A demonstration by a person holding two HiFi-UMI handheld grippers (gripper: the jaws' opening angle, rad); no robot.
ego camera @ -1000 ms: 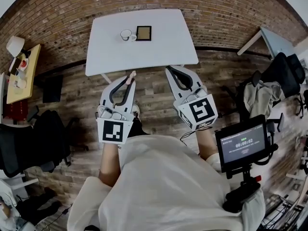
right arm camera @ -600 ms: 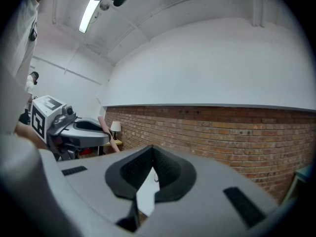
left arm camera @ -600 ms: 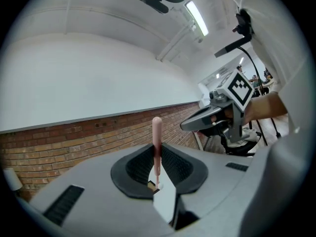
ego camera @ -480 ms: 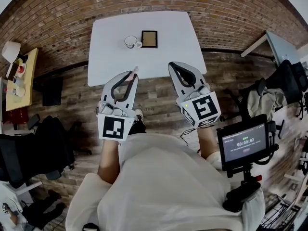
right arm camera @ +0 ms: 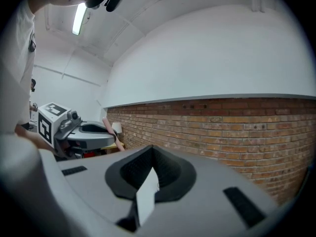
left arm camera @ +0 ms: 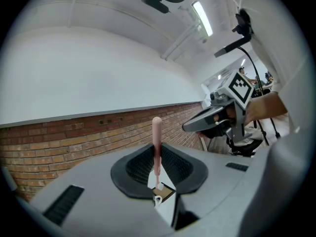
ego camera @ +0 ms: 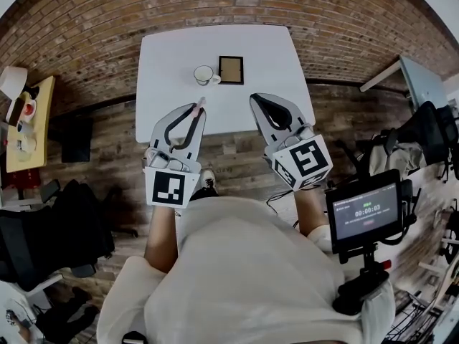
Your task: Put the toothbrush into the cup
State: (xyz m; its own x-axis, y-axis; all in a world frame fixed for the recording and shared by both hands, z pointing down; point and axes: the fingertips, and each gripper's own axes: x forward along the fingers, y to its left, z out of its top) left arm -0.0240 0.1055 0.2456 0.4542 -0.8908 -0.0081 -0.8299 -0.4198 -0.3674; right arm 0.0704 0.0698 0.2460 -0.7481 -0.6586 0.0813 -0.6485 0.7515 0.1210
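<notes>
Bright, even indoor light — ceiling strip lamp [left arm camera: 202, 18] glares in the left gripper view. White desk [ego camera: 172, 70] nearly washed out; shadows weak. Heavy fisheye (brick wall [ego camera: 86, 27] courses bow, corners go black). Pink toothbrush [left arm camera: 156, 137] clear — near foreground soft.

White desk [ego camera: 165, 70], two things on it.
A white cup [ego camera: 204, 74] stands just beside a dark-framed tan square [ego camera: 231, 69], both toward the desk's far half.
</notes>
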